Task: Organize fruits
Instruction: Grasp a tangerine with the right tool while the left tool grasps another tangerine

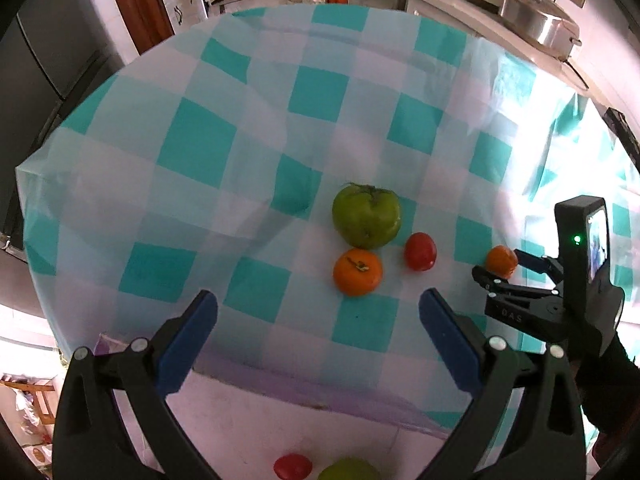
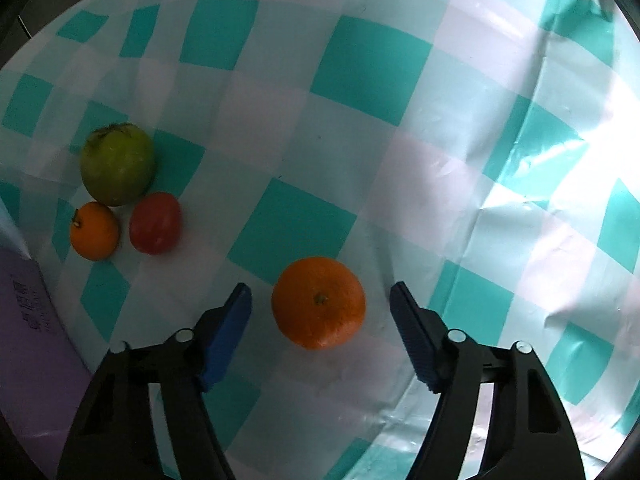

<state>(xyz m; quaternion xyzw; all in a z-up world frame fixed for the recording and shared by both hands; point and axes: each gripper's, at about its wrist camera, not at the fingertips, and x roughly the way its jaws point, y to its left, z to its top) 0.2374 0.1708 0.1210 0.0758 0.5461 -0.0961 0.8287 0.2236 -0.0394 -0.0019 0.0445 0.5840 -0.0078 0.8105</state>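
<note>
Fruit count on the checked tabletop [image 1: 256, 128]: two oranges, one green tomato [image 1: 366, 216], one red tomato [image 1: 420, 251]. The small orange [image 1: 357, 272], green and red ones sit bunched close together. The other orange [image 2: 319, 303] lies apart, between the spread fingers of the right gripper [image 2: 322, 336], not touched, as far as I can tell. Left gripper [image 1: 318, 340] hovers wide open near the bunch.

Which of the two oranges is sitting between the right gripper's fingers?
The lone orange, apart from the group; the other orange sits beside the green fruit.
</note>
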